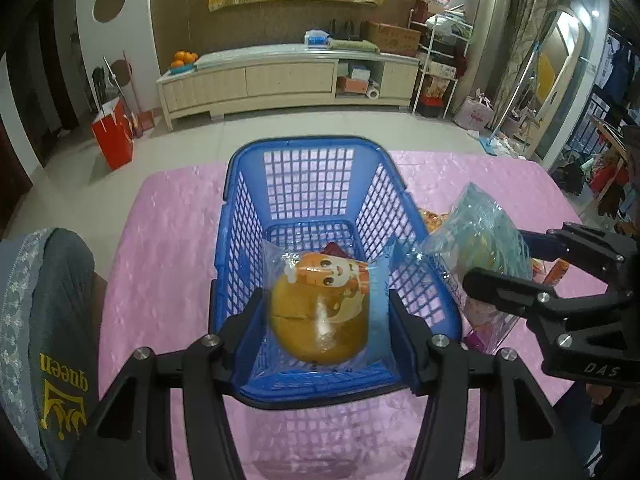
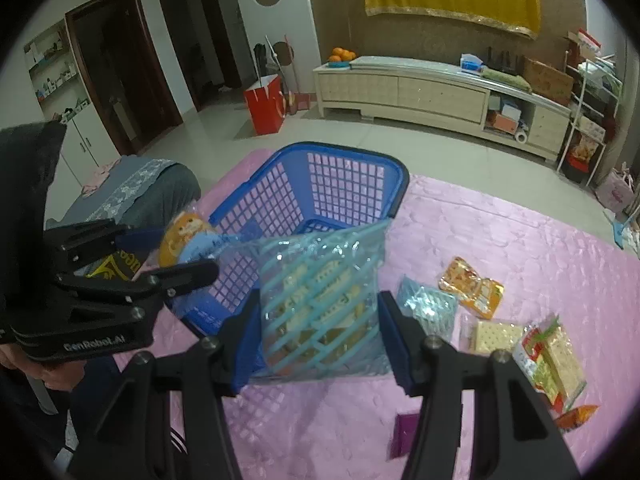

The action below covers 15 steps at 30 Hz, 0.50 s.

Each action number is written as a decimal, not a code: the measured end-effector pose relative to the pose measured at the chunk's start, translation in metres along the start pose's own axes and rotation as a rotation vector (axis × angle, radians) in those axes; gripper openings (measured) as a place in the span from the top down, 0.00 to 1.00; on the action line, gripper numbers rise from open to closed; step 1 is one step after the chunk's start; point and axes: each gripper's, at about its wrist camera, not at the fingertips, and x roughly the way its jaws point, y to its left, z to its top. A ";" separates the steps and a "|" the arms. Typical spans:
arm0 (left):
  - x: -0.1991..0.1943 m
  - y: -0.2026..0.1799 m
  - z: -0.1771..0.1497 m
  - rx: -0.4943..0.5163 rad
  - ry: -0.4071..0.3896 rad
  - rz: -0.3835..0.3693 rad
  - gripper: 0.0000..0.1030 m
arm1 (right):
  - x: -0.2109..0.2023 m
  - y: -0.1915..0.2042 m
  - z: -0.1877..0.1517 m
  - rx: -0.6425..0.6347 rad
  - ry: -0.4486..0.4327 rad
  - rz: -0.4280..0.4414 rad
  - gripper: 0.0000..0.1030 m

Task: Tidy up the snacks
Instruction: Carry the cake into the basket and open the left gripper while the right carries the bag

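A blue plastic basket (image 1: pixel 308 152) stands on the pink tablecloth, also seen in the right wrist view (image 2: pixel 320 184). My left gripper (image 1: pixel 326 312) is shut on a clear-packed round bun with a cartoon face (image 1: pixel 320 312) and holds it over the basket's near end; a dark red packet (image 1: pixel 334 249) lies inside. My right gripper (image 2: pixel 318 320) is shut on a light-blue striped cracker bag (image 2: pixel 320 300), just right of the basket; it shows in the left wrist view (image 1: pixel 480 240). The left gripper with the bun shows in the right wrist view (image 2: pixel 188 236).
Loose snacks lie on the tablecloth at right: an orange packet (image 2: pixel 472 286), a small blue packet (image 2: pixel 426 306), crackers (image 2: pixel 494 336), a wafer pack (image 2: pixel 554 364), a purple packet (image 2: pixel 404 434). A grey cushioned chair (image 1: pixel 44 320) stands left of the table. A TV cabinet (image 1: pixel 288 76) lines the far wall.
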 end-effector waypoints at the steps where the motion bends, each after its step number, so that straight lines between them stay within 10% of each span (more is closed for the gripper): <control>1: 0.003 0.003 0.000 -0.005 0.005 -0.002 0.47 | 0.004 0.001 0.002 0.000 0.006 0.001 0.42; 15: 0.038 0.032 -0.001 -0.067 0.053 -0.027 0.46 | 0.035 0.014 0.012 -0.033 0.045 0.021 0.42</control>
